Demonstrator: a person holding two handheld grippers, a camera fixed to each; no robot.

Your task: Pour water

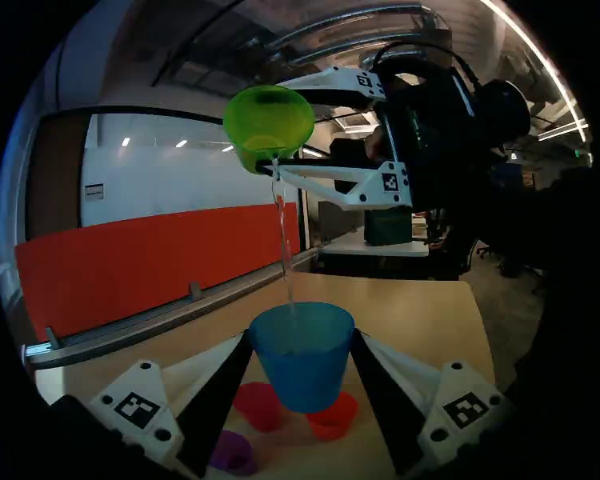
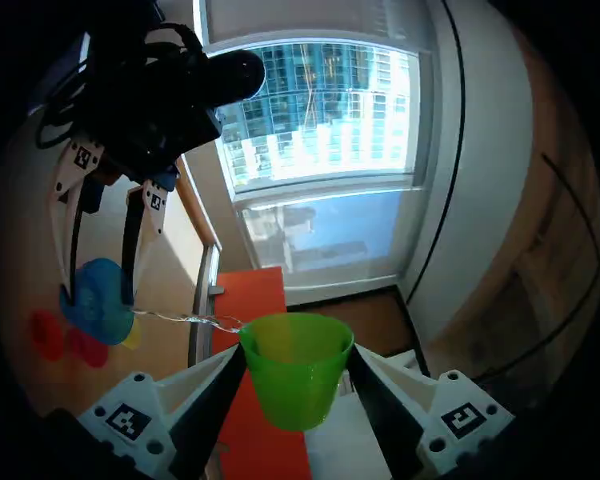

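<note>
Water [image 1: 283, 240] in a thin stream, running from the lip of the tipped green cup [image 1: 268, 124] down into the blue cup [image 1: 302, 356]. Left gripper [image 1: 302, 340]: pinches the blue cup between both jaws, holds it upright above the pale wooden bench [image 1: 412, 312]. Right gripper [image 2: 297, 352]: jaws clamped on either side of the green cup, held higher and tilted well over toward the blue one, apart from it. Under the blue cup, on the bench: a pink cup [image 1: 258, 402], a red cup [image 1: 332, 416] and a purple cup [image 1: 232, 452], close together. Beyond the bench edge, an orange wall panel [image 1: 156, 256]
</note>
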